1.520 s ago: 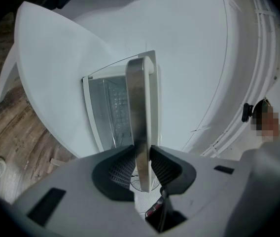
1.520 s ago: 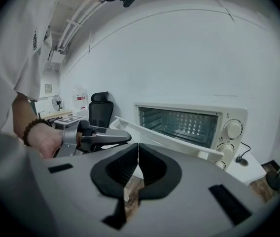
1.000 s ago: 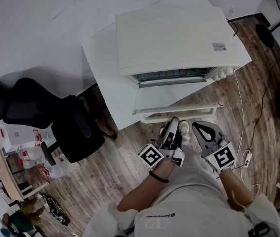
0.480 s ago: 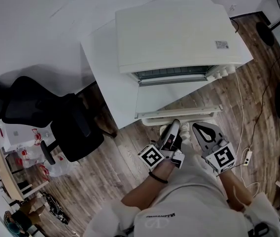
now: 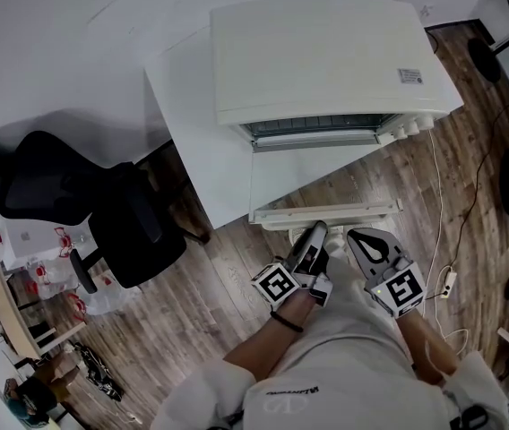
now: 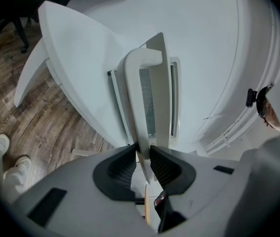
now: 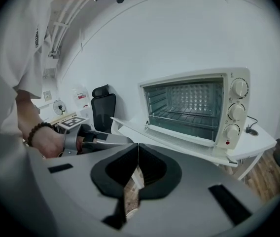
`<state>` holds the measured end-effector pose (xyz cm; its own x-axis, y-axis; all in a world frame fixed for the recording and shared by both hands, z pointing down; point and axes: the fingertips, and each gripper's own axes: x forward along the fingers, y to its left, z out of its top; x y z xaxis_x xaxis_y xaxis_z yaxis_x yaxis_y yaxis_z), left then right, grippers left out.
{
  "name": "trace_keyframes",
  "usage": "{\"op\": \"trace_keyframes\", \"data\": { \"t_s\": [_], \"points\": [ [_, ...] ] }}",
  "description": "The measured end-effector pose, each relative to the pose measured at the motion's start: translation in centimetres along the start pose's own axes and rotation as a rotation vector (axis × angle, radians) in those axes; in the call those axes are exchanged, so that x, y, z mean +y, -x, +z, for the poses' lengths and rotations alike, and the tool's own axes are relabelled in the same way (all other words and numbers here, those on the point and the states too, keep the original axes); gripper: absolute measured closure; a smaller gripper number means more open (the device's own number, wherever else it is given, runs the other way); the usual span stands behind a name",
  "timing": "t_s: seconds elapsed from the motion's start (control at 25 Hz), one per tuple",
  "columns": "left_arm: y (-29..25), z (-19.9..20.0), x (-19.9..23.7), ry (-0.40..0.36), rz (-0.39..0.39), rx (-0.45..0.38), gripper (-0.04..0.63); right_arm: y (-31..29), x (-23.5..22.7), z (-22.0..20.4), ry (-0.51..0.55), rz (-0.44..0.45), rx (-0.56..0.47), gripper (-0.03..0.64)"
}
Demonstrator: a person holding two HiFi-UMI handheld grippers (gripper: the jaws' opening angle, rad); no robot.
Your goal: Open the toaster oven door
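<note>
Left tool (image 6: 144, 155) clamped on door handle (image 6: 138, 83), pads pressing both sides, jaws just drawn in slightly. Right tool (image 7: 138, 149) closed tip to tip, empty, just beside left tool, clear of handle. Door (image 5: 313, 179) swung down near level before toaster oven (image 5: 317, 52). Oven at front edge of white worktop (image 5: 183, 124). Black chair (image 5: 75, 195) off to left, well apart.

- Even, bright indoor light; the white toaster oven (image 5: 326, 56) is near washed out.
- Gripper views bulge fisheye-fashion, corners black.
- Head view is sharp.
</note>
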<state>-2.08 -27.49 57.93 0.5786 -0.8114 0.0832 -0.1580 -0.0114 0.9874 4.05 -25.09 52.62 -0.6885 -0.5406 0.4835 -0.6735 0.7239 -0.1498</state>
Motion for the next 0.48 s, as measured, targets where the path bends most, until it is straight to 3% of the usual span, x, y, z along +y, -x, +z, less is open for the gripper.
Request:
{"op": "trace_keyframes", "data": {
  "t_s": [0.48],
  "points": [
    [0.8,-1.3,4.2,-0.009,0.048,0.004,0.512,-0.8,0.8,-3.0,-0.047,0.035,0.045,0.598]
  ]
}}
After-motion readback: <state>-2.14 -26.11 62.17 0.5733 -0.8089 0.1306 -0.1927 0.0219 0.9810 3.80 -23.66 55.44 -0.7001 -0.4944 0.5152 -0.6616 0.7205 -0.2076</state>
